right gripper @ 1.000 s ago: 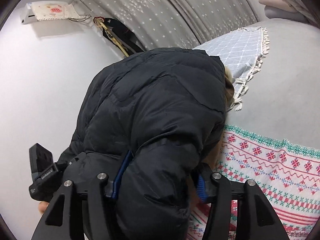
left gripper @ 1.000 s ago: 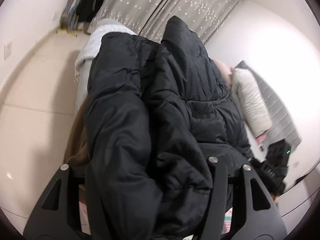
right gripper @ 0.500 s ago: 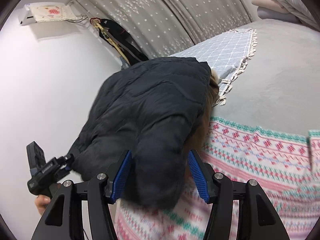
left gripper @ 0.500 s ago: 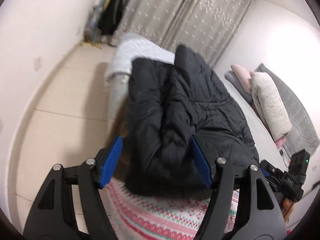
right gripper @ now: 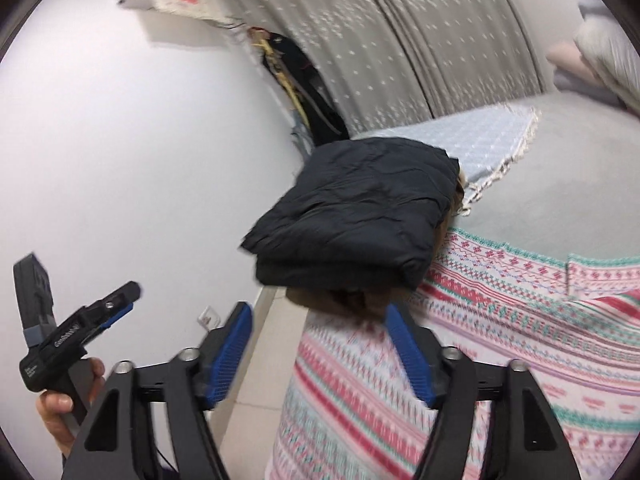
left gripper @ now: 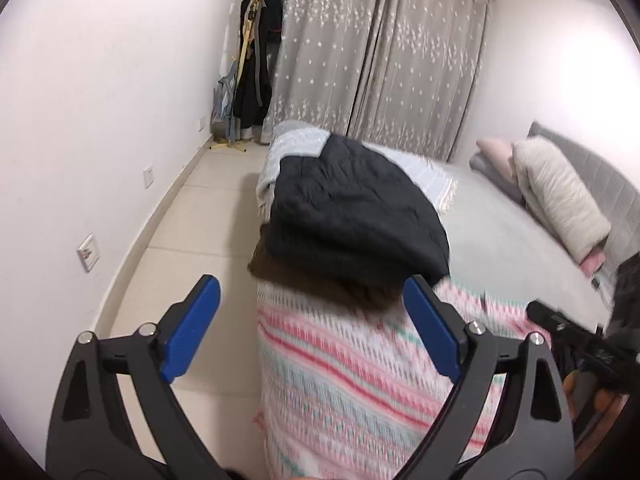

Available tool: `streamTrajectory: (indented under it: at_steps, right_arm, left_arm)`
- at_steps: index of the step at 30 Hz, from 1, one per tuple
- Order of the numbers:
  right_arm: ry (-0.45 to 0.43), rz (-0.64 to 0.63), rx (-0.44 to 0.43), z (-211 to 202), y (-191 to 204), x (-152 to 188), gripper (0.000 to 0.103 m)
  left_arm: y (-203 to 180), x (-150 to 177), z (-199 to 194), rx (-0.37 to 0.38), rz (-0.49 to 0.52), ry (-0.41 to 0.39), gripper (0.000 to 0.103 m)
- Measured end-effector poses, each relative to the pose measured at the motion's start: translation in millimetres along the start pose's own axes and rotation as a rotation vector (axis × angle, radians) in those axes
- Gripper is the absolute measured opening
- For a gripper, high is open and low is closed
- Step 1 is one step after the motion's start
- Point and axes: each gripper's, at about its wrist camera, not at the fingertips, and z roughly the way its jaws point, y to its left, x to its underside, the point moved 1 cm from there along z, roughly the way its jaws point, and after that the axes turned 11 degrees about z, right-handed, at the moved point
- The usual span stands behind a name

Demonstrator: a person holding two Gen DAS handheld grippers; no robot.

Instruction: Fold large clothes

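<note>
A black padded jacket (left gripper: 352, 216) lies folded in a compact bundle at the bed's corner, with a brown fur trim (left gripper: 320, 284) showing under its near edge. It rests on a pink and teal patterned blanket (left gripper: 360, 380). My left gripper (left gripper: 312, 320) hangs back from the bundle, its jaws opening with only the blanket in sight between the blue pads. In the right wrist view the jacket (right gripper: 360, 216) sits just beyond my right gripper (right gripper: 320, 348), whose jaws are also opening and hold nothing. A hand (right gripper: 68, 404) carries the left gripper (right gripper: 116, 304) at the lower left.
A light blue throw (left gripper: 296, 140) lies past the jacket on the grey bed (left gripper: 500, 232). Pillows (left gripper: 556, 192) rest against the headboard. A coat stand with dark clothes (left gripper: 256, 60) stands by the curtains (left gripper: 380, 60). Tiled floor (left gripper: 180, 232) runs along the bed's left side.
Both grippers let go of the jacket, opened wider and drew back and up from it. The jacket now lies folded by itself on the bed corner.
</note>
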Motion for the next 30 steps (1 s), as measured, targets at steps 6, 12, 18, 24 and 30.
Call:
streamTrajectory:
  at_steps: [6,12,18,24,30]
  right_arm:
    - [-0.034,-0.162,0.044,-61.9,34.8,42.8,0.095]
    - [-0.129,-0.227,0.055,-78.6,40.3,62.7,0.103]
    - [-0.121,-0.198,0.098,-61.6,26.7,75.0,0.103]
    - [-0.158,-0.161,0.138,-62.1,20.4,83.0,0.103]
    - [-0.153,-0.122,0.140,-60.5,17.5,87.3,0.103]
  left_arm:
    - [-25.1,21.3,-33.7,-0.068,0.082,-0.037,0.095]
    - [-38.7,33.3,-33.0,-0.263,0.144,-0.071,0.103]
    - [-51.4,48.7,-25.1,-0.315,0.191,-0.066,0.103]
    - [-62.8,56.9,-27.4,-0.284,0.221,-0.076,0.103]
    - [-69.7,59.7,-23.8,-0.258,0.216,-0.069,0.103]
